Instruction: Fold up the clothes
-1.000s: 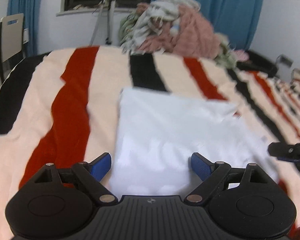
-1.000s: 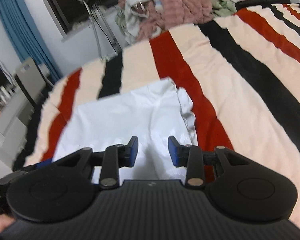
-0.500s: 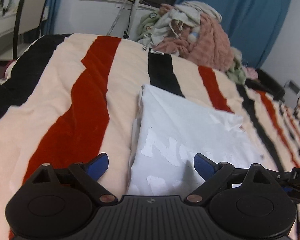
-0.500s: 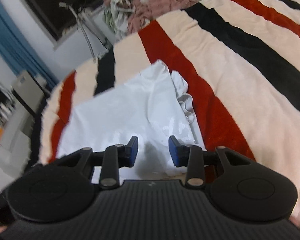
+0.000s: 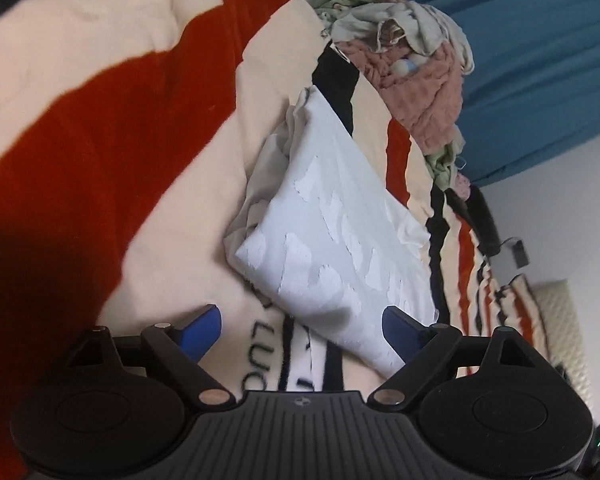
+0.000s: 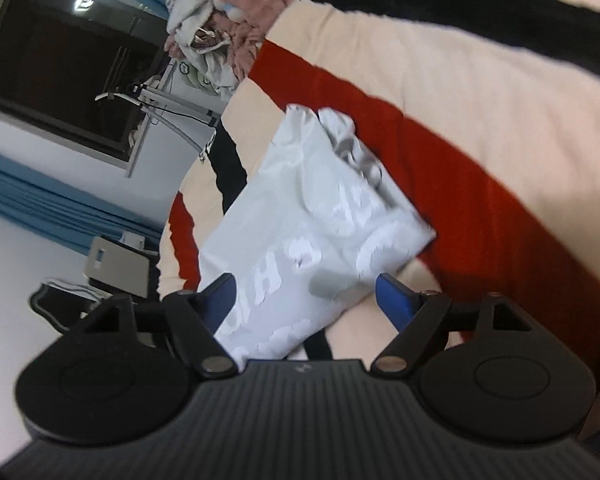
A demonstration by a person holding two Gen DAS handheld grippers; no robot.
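Left wrist view is tilted and looks along the left gripper [image 5: 302, 330], whose 2 blue-tipped jaws stand wide apart and grasp nothing. Ahead of them a white garment [image 5: 332, 240], folded into a compact packet with a raised white print on its top face, lies on the striped blanket [image 5: 112, 128] covering the bed; its near corner reaches down between the jaws, just beside the right-hand blue tip, but whether it touches that tip cannot be told. Loose grey-white layers bunch along the packet's left edge. Dark lettering on the blanket shows just below the garment, next to the left-hand tip. Beyond the garment, a pile of clothes [image 5: 416, 76] in pink, cream and pale green sits at the far end of the bed, against a blue curtain [image 5: 540, 60]. Right wrist view, also tilted, shows the right gripper [image 6: 306, 294] with its jaws likewise spread wide and released, the same white garment [image 6: 312, 232] lying between and ahead of them on the blanket [image 6: 480, 128], its far corner crumpled. Behind it are the clothes pile [image 6: 228, 28], a dark window [image 6: 72, 64] and a chair [image 6: 116, 264] beside the bed.
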